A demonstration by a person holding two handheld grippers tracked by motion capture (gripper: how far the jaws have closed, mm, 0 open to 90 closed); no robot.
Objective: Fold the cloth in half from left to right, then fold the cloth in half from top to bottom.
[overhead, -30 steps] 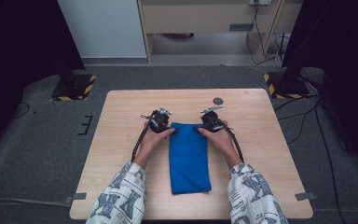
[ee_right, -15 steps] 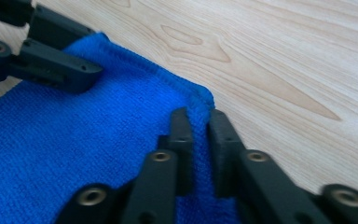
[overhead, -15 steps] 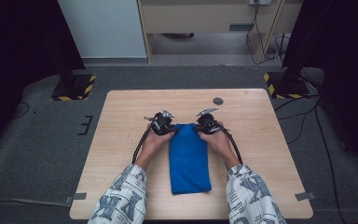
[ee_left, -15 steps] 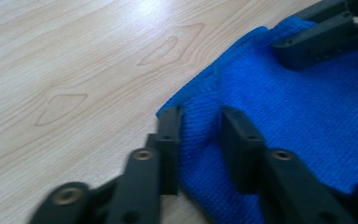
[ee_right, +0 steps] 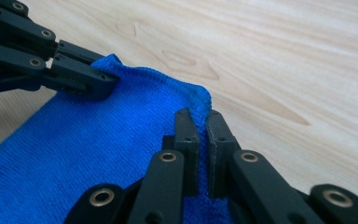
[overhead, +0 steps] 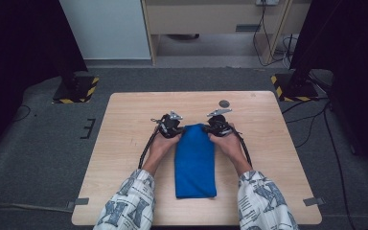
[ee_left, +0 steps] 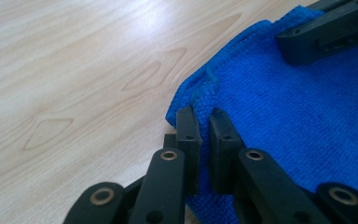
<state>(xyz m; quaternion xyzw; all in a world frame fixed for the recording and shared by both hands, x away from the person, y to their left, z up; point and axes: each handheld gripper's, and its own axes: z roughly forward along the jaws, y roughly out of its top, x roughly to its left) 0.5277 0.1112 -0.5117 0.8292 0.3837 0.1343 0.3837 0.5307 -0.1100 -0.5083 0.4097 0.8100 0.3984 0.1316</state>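
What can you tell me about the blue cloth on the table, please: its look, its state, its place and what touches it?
The blue cloth looks like soft, ribbed microfibre with a stitched hem. It lies flat on the wooden table, folded into a long narrow strip running from the person towards the far side. The left gripper is shut on its far left corner and the right gripper on its far right corner; at both, the hem bunches up between the pads. Its near end lies free between the sleeves.
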